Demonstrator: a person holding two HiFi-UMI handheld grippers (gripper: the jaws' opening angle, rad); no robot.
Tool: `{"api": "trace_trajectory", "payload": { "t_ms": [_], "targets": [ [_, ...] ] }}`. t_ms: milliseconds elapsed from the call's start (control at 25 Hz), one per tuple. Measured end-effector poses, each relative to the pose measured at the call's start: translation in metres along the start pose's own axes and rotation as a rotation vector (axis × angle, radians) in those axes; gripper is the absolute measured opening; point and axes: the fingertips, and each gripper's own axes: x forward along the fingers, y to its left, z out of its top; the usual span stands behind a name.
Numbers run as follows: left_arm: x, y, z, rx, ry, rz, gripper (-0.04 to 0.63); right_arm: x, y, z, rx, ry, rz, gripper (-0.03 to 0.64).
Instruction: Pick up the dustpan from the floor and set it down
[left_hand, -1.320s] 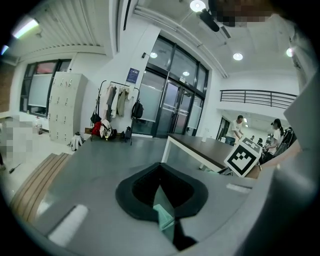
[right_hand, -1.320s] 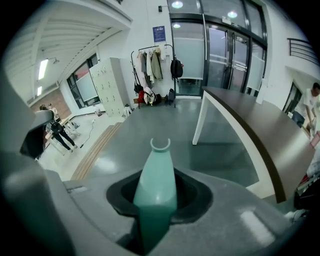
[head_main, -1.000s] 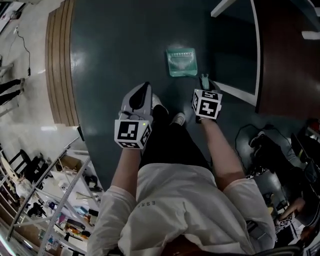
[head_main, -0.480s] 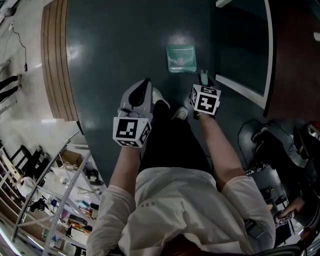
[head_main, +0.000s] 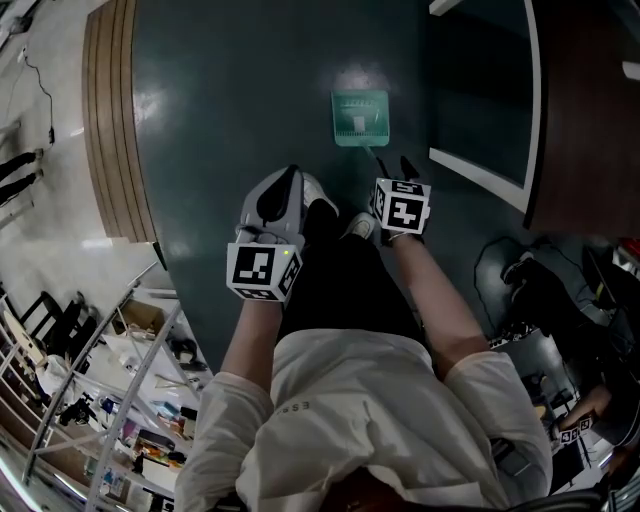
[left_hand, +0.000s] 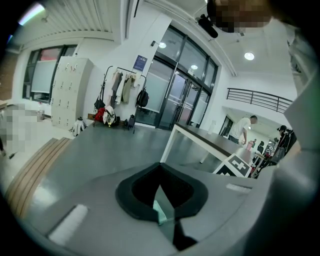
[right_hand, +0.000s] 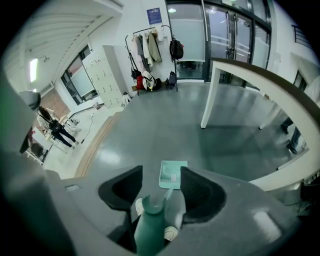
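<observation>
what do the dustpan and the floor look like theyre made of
Dustpan: probably plastic. It is one even mint-green colour with a dull finish and a moulded row of comb teeth.
Floor: smooth and dark grey-green, perhaps vinyl or coated concrete. It has a soft sheen that reflects the lights, and no seams show.

Dustpan (head_main: 360, 118): pale mint green, its handle a deeper teal. Floor (head_main: 250, 80): dark grey-green, bordered by tan striped boards (head_main: 112, 130). Left gripper (head_main: 291, 172) and right gripper (head_main: 392, 170): grey shells, white cubes with black square markers, 2 black fingers (right_hand: 120, 187) each.
</observation>
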Motion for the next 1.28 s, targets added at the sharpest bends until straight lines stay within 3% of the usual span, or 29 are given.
{"api": "trace_trajectory", "payload": {
  "t_ms": [120,560,600,800,1040,1280],
  "targets": [
    [-0.002,-0.004,0.005,-0.003,-0.005,-0.005,0.015,-0.009,0.006,0.003,-0.004,-0.017,0.026,0.268],
    [-0.011,-0.033,0.046,0.045,-0.060,-0.055,0.015,-0.086,-0.006,0.040,0.037,-0.161,0.083,0.271],
    [-0.012,-0.036,0.051,0.049,-0.066,-0.060,0.015,-0.096,-0.005,0.047,0.028,-0.183,0.098,0.258],
    [-0.024,-0.054,0.072,0.070,-0.099,-0.080,0.015,-0.161,-0.010,0.082,-0.049,-0.383,0.058,-0.004],
    [-0.058,-0.093,0.103,0.078,-0.188,-0.093,0.015,-0.256,0.007,0.104,-0.178,-0.634,0.113,-0.008],
    [-0.108,-0.150,0.093,0.206,-0.229,-0.083,0.015,-0.324,0.013,0.073,-0.241,-0.713,0.192,-0.008]
  ]
}}
